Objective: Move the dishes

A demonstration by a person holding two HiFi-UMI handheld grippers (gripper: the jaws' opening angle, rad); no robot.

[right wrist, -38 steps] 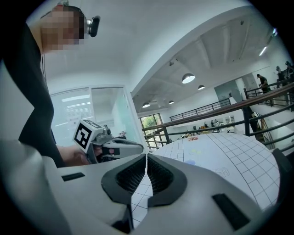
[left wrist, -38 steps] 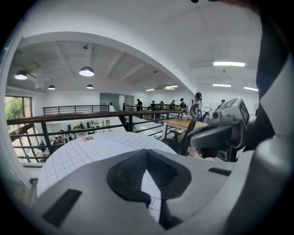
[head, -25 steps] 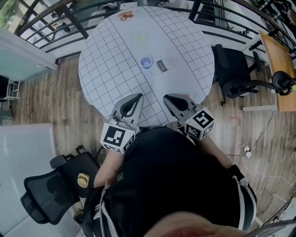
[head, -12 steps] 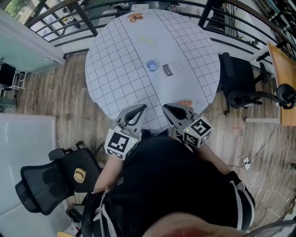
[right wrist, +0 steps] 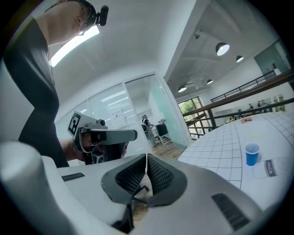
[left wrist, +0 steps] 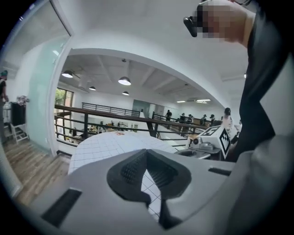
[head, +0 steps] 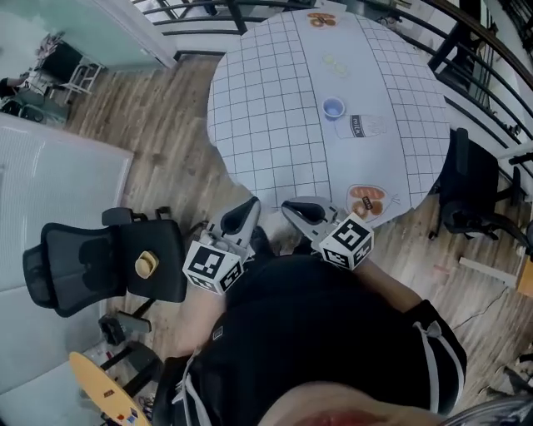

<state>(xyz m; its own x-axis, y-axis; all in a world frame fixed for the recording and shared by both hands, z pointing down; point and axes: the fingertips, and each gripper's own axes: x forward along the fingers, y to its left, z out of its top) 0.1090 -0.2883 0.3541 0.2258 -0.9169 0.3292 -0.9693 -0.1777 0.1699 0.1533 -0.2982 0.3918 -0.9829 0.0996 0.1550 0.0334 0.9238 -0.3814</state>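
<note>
A round table [head: 275,108] under a checked cloth carries the dishes. On it are a blue cup [head: 333,108], a flat milk carton [head: 360,126], a plate of orange food [head: 366,201] by the near edge, a plate with pale slices [head: 336,66] and a far plate of doughnuts [head: 321,18]. My left gripper [head: 250,206] and right gripper [head: 291,208] hang side by side just off the table's near edge, over the wooden floor. Both are shut with nothing between the jaws. In the right gripper view the blue cup [right wrist: 251,154] stands beyond the shut right gripper [right wrist: 146,158]. The left gripper [left wrist: 147,153] faces the table [left wrist: 110,144].
A black office chair [head: 100,266] stands to my left with a yellow roll [head: 146,265] on its seat. Another chair [head: 466,195] sits right of the table. A black railing [head: 466,50] runs behind the table, a glass wall [head: 50,166] stands at left, and a skateboard [head: 100,387] lies at lower left.
Both grippers have drawn back from over the table's near edge to above the floor, still shut. The table now lies farther up and to the right in the head view.
</note>
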